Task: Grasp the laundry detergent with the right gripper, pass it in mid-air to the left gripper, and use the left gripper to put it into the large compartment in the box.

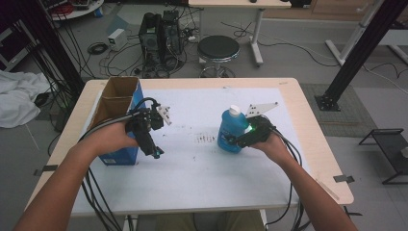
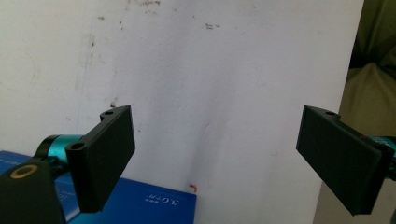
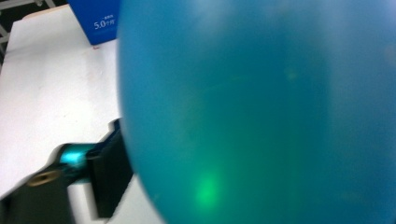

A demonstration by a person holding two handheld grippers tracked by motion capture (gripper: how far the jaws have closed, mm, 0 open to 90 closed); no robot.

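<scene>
Landmark is the blue cardboard box (image 1: 126,126), open top, standing at the left end of the white sheet (image 1: 202,163).

Left claw (image 1: 153,150): hangs just right of the box, at its near corner, pointing down at the sheet. Jaws wide apart, nothing between them. In the left gripper view I see bare sheet through the gap and the box's printed side at the bottom edge. Not touching the box as far as I can tell. Idle.

Stain marks (image 1: 206,139) on the sheet sit between the box and the bottle; not relevant.

Blue bottle (image 1: 232,131), white cap, stands upright on the sheet, well to the right of the box.

Right claw (image 1: 239,140): comes in level from the bottle's far side relative to the box, jaws around the lower body. In the right gripper view the bottle (image 3: 261,112) is pressed right up to the lens and one pad (image 3: 108,172) lies against its wall; the other pad is hidden behind the bottle. I read that as gripped, but only one contact is confirmed.

Status, my judgement: reach done, grasp on or nearly on. Bottle not yet lifted, base still on the sheet. Left to do: lift, carry across to the box, drop it into the open top. Both box compartments look empty from above.
</scene>
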